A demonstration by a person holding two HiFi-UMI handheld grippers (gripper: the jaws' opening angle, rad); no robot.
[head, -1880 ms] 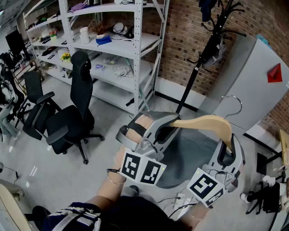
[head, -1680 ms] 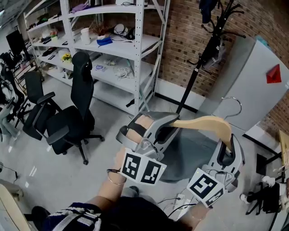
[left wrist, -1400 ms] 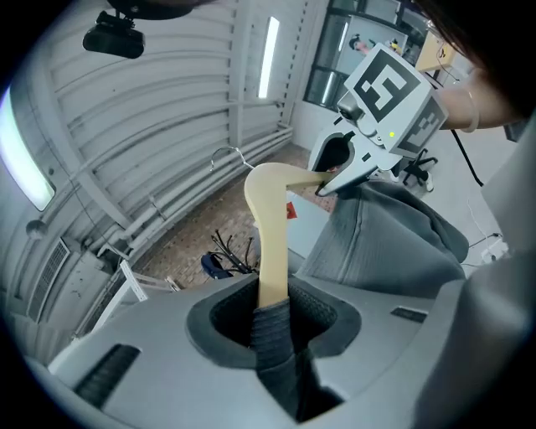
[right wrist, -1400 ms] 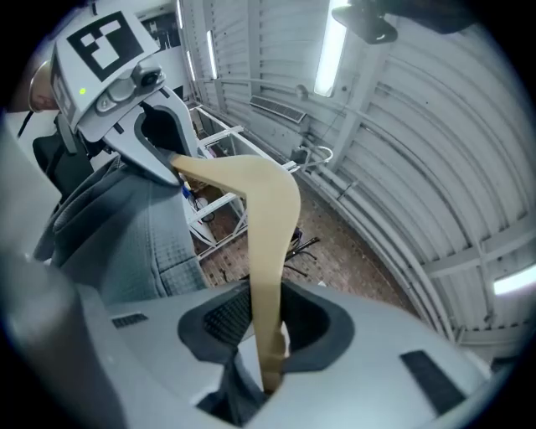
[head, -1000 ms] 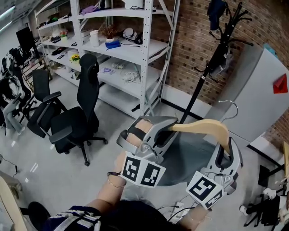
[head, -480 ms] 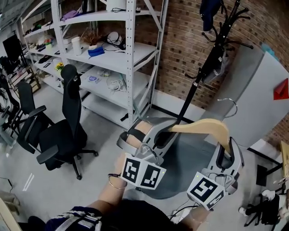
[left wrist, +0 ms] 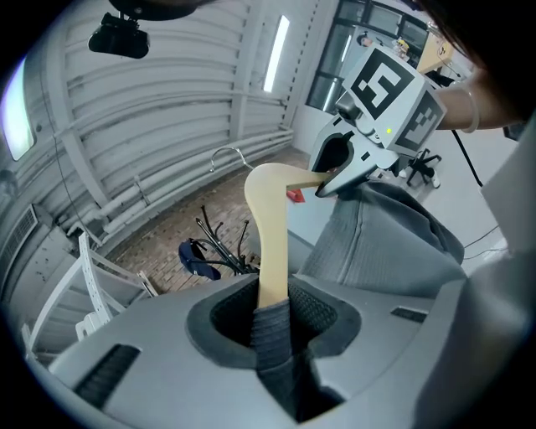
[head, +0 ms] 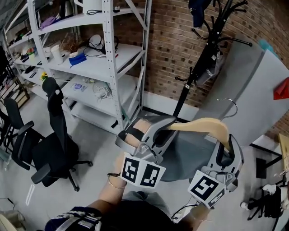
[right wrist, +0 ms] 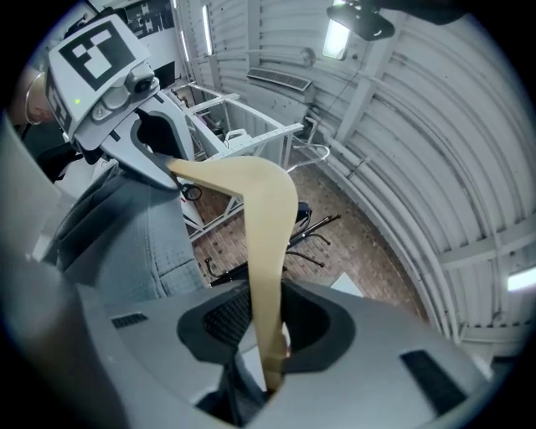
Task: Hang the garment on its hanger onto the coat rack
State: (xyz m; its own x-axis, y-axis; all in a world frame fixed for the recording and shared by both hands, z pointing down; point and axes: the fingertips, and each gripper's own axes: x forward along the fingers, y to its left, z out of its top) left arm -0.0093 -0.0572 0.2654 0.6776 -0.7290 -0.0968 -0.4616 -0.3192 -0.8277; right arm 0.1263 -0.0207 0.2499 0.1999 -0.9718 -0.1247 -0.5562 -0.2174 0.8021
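Observation:
I hold a pale wooden hanger (head: 205, 125) level between both grippers, its metal hook (head: 228, 106) pointing up. A grey garment (head: 183, 153) hangs from it. My left gripper (head: 165, 129) is shut on the hanger's left end (left wrist: 270, 243) with grey cloth pinched under the wood. The right gripper (head: 226, 145) is shut on the hanger's right end (right wrist: 264, 251). A black coat rack (head: 195, 67) stands ahead against the brick wall, beyond the hanger and apart from it. The garment (left wrist: 385, 243) drapes between the two grippers.
A dark blue item (head: 197, 9) and a small grey bag (head: 210, 67) hang on the rack. White metal shelving (head: 108, 58) with small items stands left of it. A black office chair (head: 52, 144) is at the left, a grey cabinet (head: 255, 94) at the right.
The head view has swung to the right: shelving and chairs slid left and the coat rack sits nearer the middle. Both grippers keep the same hold on the hanger.

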